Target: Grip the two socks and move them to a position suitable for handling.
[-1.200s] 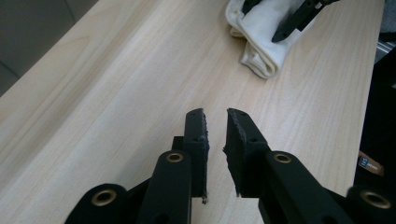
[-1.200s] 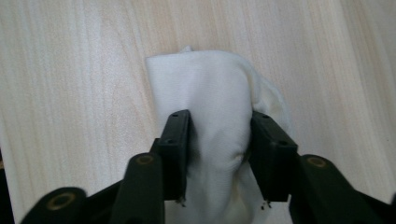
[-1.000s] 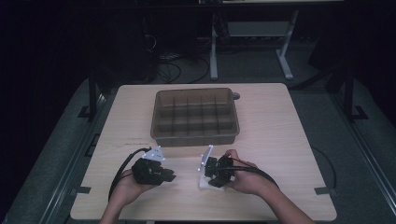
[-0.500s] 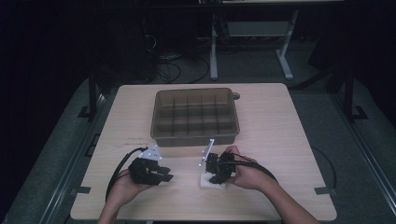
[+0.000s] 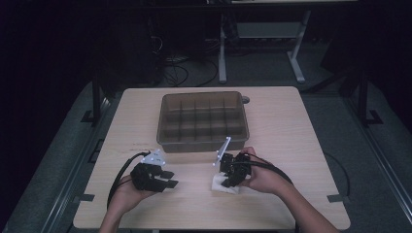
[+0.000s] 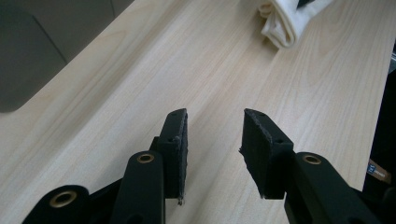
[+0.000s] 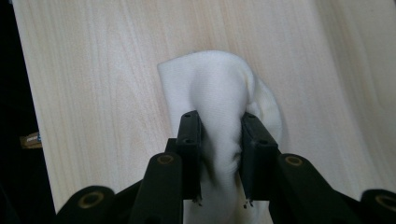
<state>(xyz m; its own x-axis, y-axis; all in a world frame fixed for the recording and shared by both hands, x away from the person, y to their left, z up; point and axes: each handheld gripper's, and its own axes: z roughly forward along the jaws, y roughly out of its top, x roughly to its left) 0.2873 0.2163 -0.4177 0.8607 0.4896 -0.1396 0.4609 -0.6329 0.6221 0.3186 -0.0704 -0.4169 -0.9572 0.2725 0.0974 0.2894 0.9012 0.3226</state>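
We've got the white cloth (image 7: 219,107) pinched between our right gripper (image 7: 219,135) fingers, bunched on the table (image 5: 291,126) just in front of the brown divided tray (image 5: 203,121). Our left gripper (image 6: 214,140) fingers have just been opening, nothing between them.

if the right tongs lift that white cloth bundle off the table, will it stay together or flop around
The white folded cloth bundle is probably soft and floppy: it bulges and creases where the right tongs pinch it. It looks light, so lifting should be easy. Its loose folds might sag or unroll, though it seems unlikely to slip from the padded grip.
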